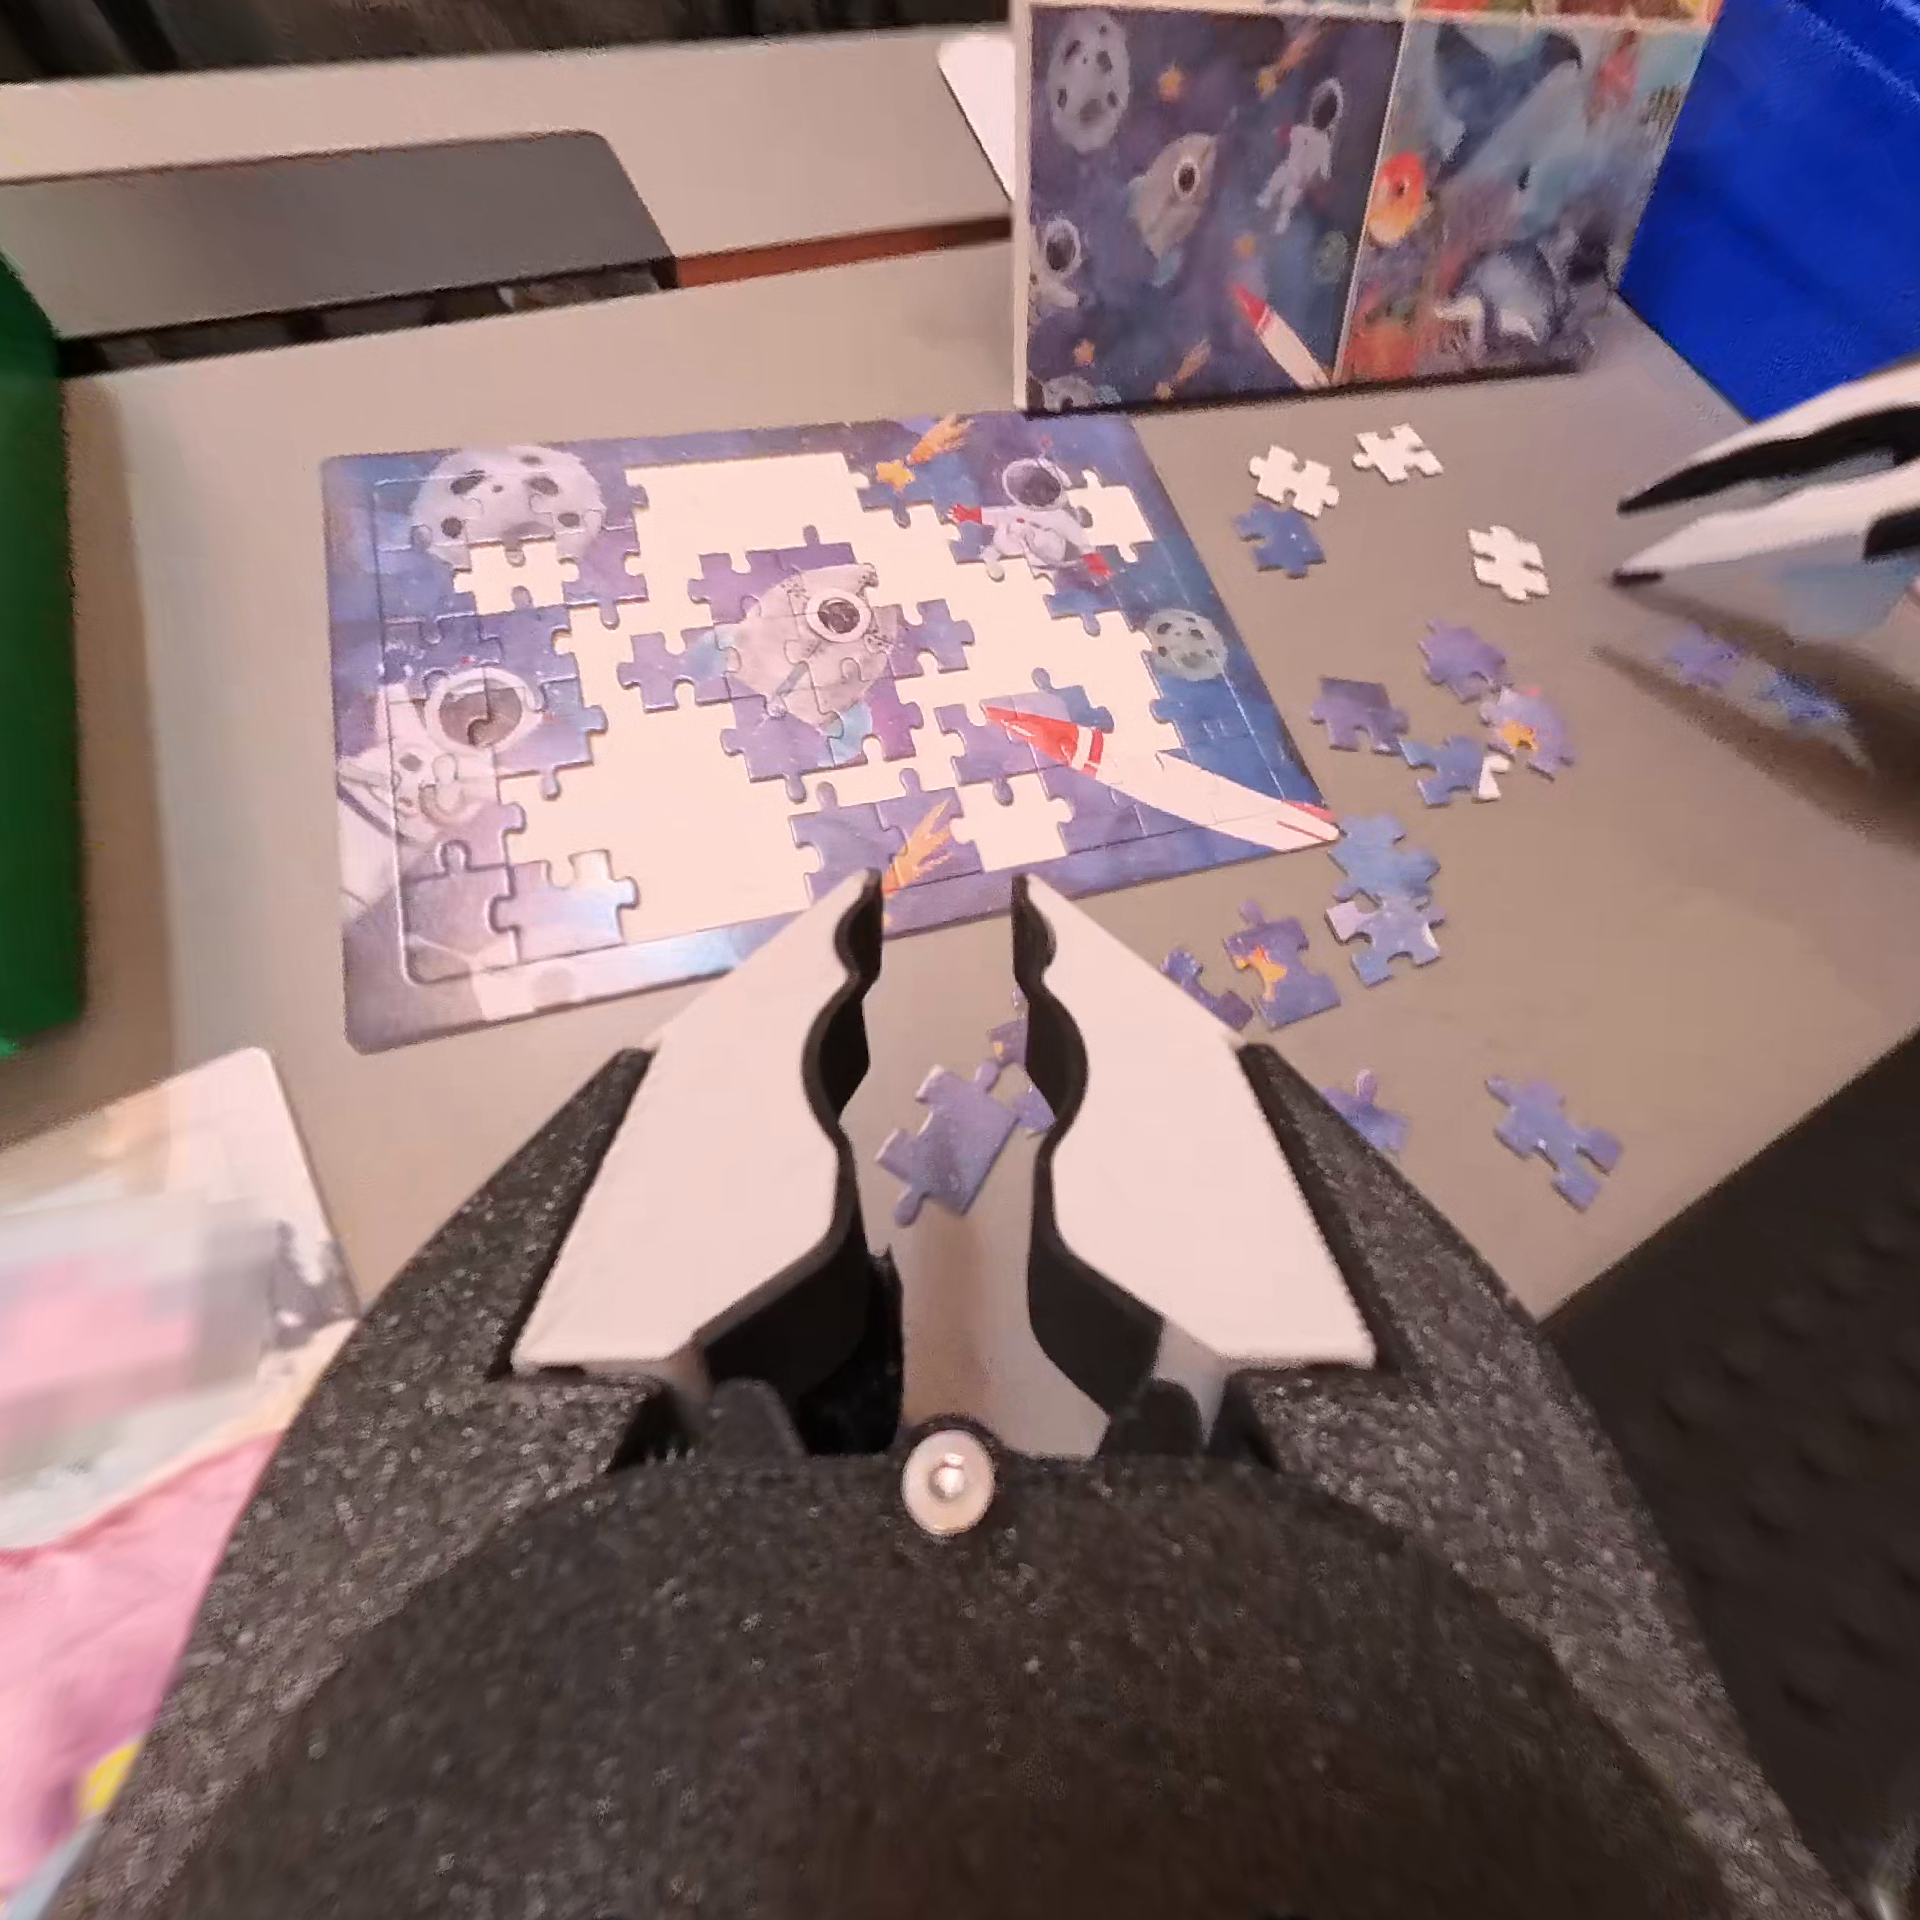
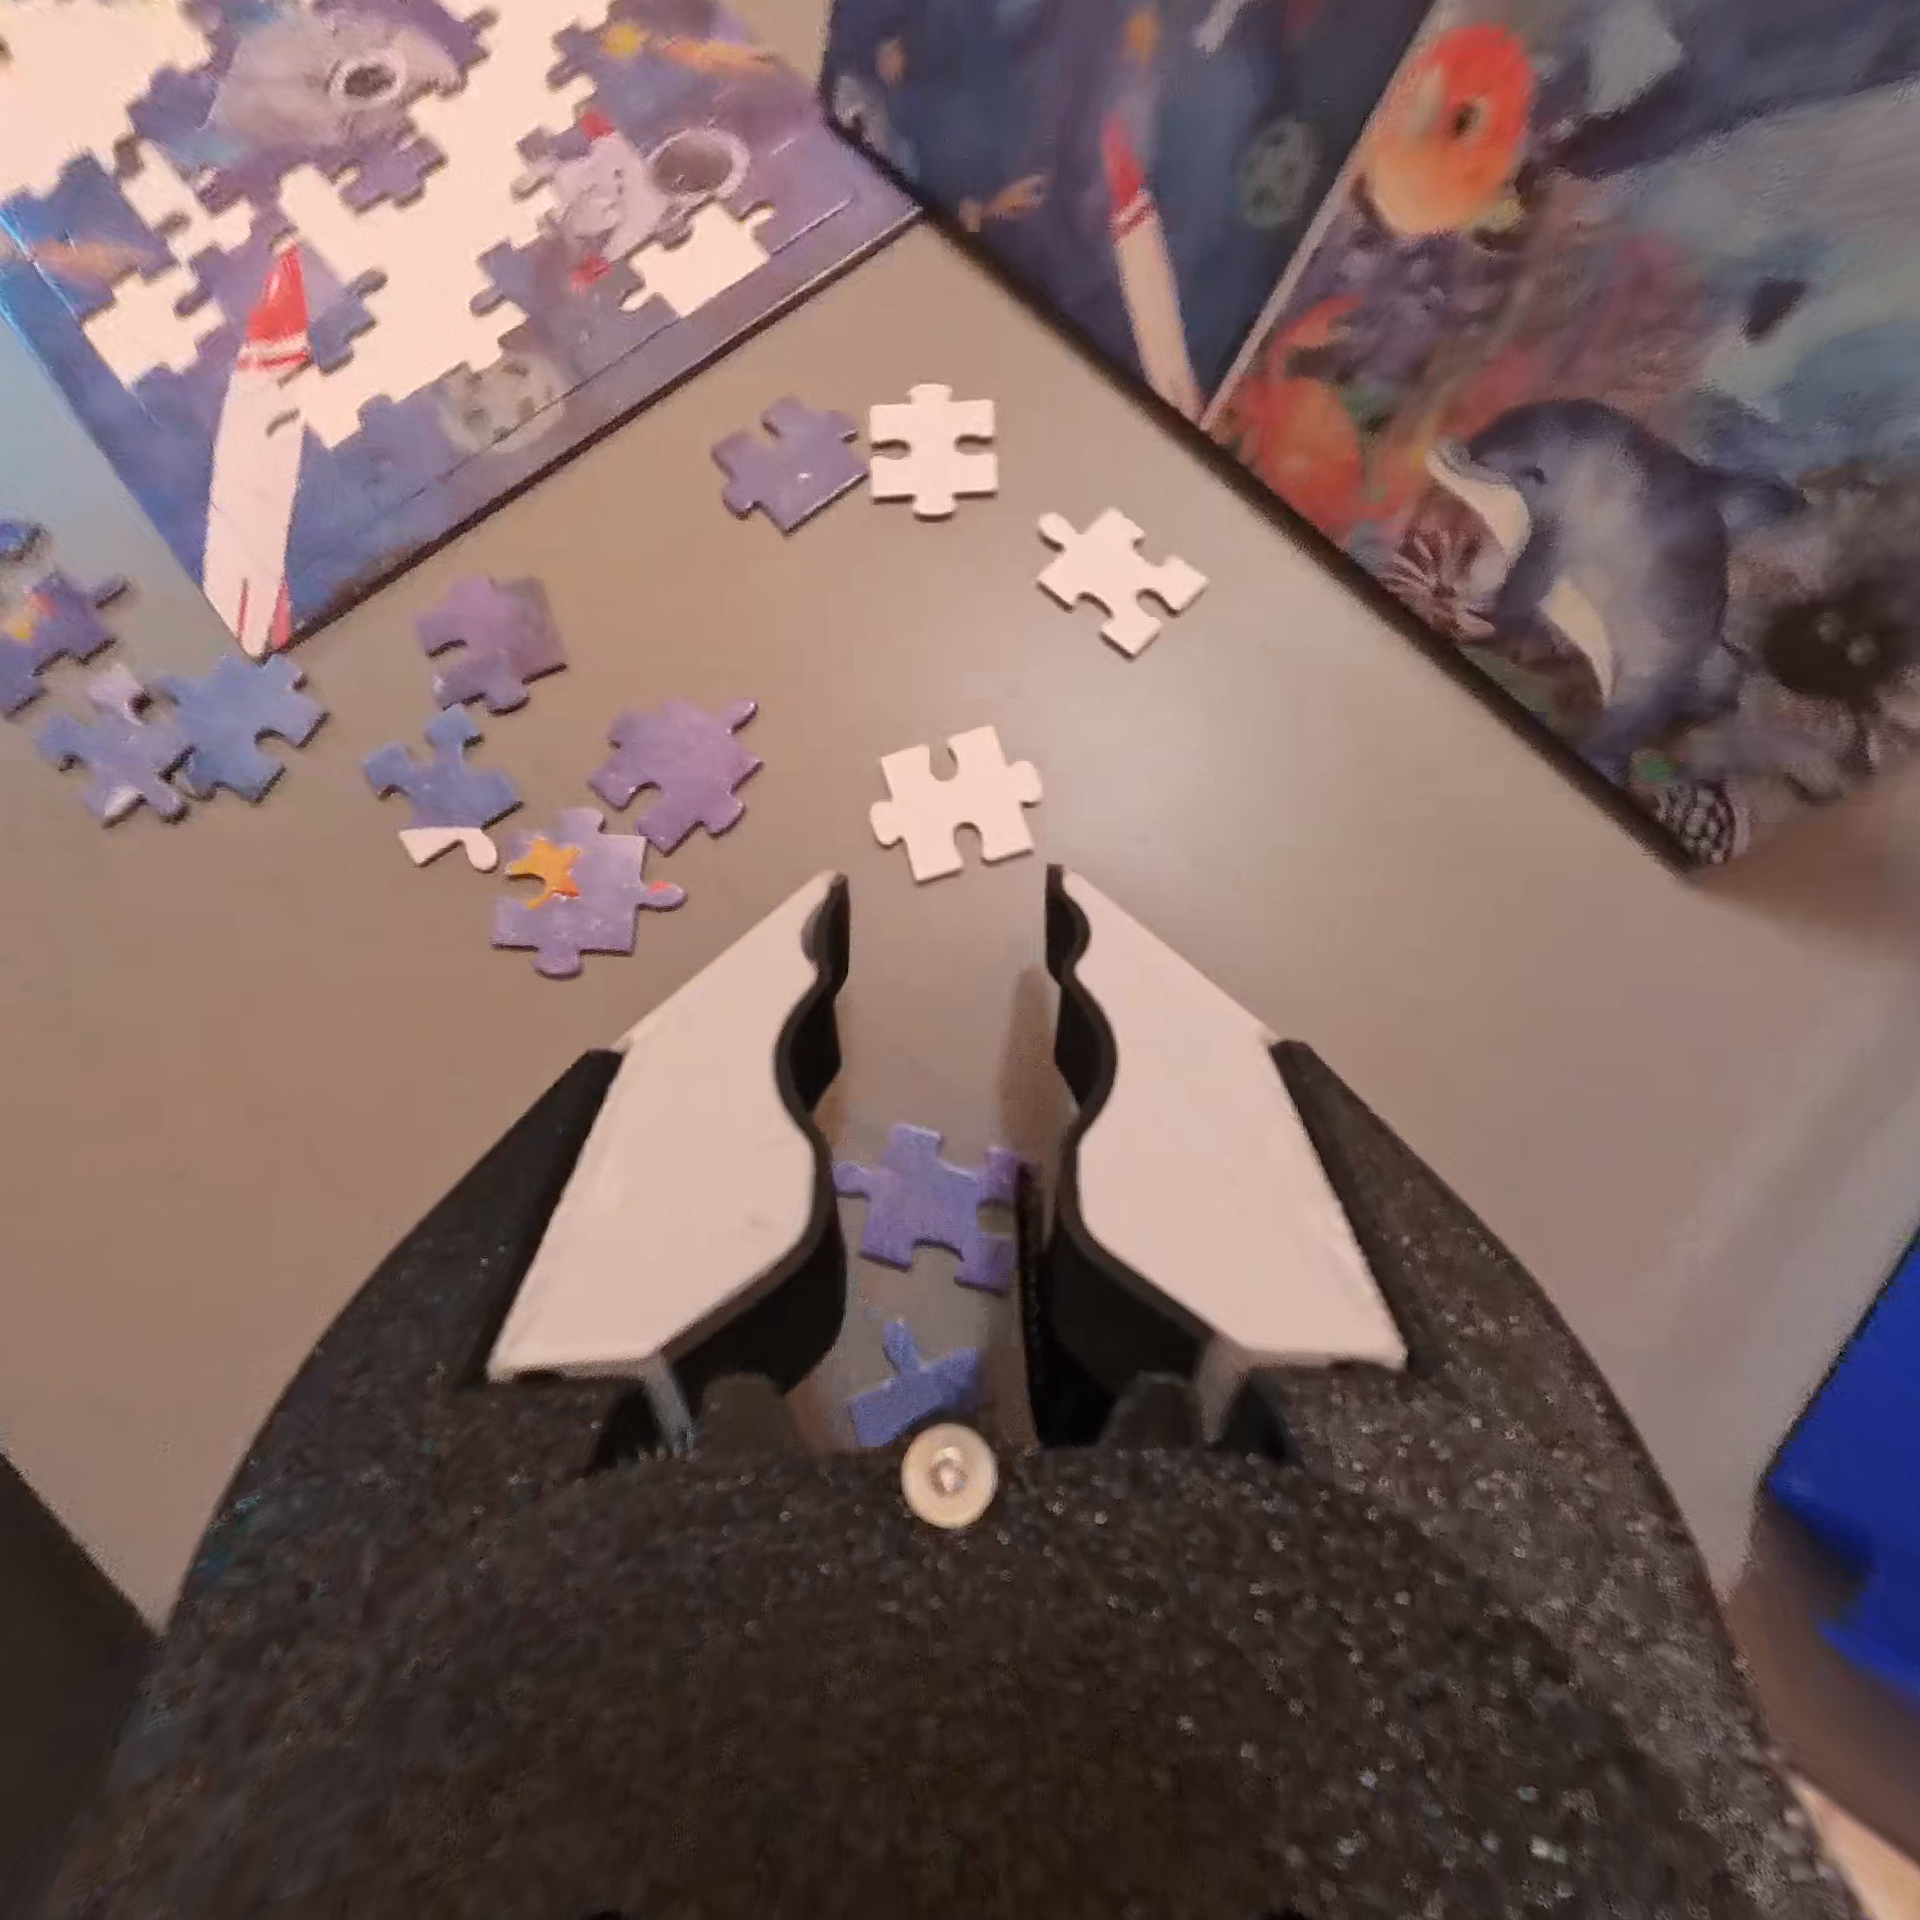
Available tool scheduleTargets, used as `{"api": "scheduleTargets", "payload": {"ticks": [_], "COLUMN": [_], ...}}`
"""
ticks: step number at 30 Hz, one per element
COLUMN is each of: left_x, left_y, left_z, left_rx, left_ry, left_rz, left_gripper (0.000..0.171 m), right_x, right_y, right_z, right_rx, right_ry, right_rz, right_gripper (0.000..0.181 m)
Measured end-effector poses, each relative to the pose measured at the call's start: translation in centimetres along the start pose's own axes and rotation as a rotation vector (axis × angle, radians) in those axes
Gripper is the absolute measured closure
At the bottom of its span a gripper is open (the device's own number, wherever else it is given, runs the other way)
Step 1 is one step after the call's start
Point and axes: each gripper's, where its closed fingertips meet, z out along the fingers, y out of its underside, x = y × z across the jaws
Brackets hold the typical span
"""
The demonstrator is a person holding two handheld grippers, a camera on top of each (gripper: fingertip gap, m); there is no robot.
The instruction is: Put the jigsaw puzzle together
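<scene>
A half-filled space jigsaw board [image 1: 790, 707] lies flat on the grey table, with white gaps among blue pieces; it also shows in the right wrist view [image 2: 312, 260]. Several loose blue and face-down white pieces [image 1: 1455, 727] lie to its right. My left gripper [image 1: 948, 894] is open and empty, hovering over the board's near edge, with a loose blue piece [image 1: 951, 1138] on the table below its fingers. My right gripper [image 2: 948, 883] is open and empty above the table, just short of a face-down white piece [image 2: 956, 800]; a blue piece [image 2: 930, 1205] lies below between its fingers. It shows blurred in the left wrist view [image 1: 1766, 509].
The picture-covered puzzle box [image 1: 1320, 197] stands behind the board, also in the right wrist view [image 2: 1455, 364]. A blue bin [image 1: 1808, 187] is at the far right, a green object [image 1: 31, 665] at the left, a plastic bag on pink paper [image 1: 125, 1299] at the near left.
</scene>
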Motion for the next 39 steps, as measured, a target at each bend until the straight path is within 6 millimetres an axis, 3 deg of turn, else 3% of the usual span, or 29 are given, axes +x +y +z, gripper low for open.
{"api": "scheduleTargets", "payload": {"ticks": [4, 7, 10, 13, 14, 21, 23, 33, 36, 39], "left_x": [3.5, 8.3, 10.2, 10.4, 10.4, 10.1, 10.1, 9.5, 9.3, 9.4], "left_y": [0.3, -0.8, -1.2, -1.0, -1.0, -0.4, -0.4, -0.5, -0.6, -0.6], "left_z": [0.8, -0.9, -2.4, -2.5, -2.6, -1.9, -1.8, -1.8, -1.7, -1.6], "left_rx": [0.121, 0.216, 0.257, 0.263, 0.263, 0.248, 0.246, 0.263, 0.261, 0.259], "left_ry": [0.144, 0.466, 0.632, 0.657, 0.659, 0.603, 0.597, 0.571, 0.566, 0.569], "left_rz": [-0.017, -0.008, -0.031, -0.037, -0.035, 0.002, 0.005, -0.006, -0.015, -0.021], "left_gripper": [0.147, 0.147, 0.147, 0.147, 0.147, 0.147, 0.147, 0.147, 0.147, 0.147], "right_x": [0.4, 0.4, 0.9, 0.4, -0.1, 0.0, -0.5, -0.1, -2.1, -6.5], "right_y": [-0.5, -0.2, 0.1, 0.4, 0.2, 0.3, 0.5, 0.6, -1.0, -4.4], "right_z": [1.4, 1.9, 2.2, 3.1, 3.3, 3.3, 3.1, 1.4, 0.5, -2.0], "right_rx": [-0.057, -0.089, -0.141, -0.227, -0.231, -0.231, -0.223, -0.165, -0.061, 0.112], "right_ry": [0.056, -0.029, -0.054, -0.072, -0.095, -0.104, -0.132, -0.105, -0.25, -0.565], "right_rz": [-0.09, -0.018, -0.055, -0.143, -0.152, -0.126, -0.125, -0.104, -0.023, 0.117], "right_gripper": [0.147, 0.146, 0.145, 0.143, 0.152, 0.162, 0.179, 0.18, 0.18, 0.18]}}
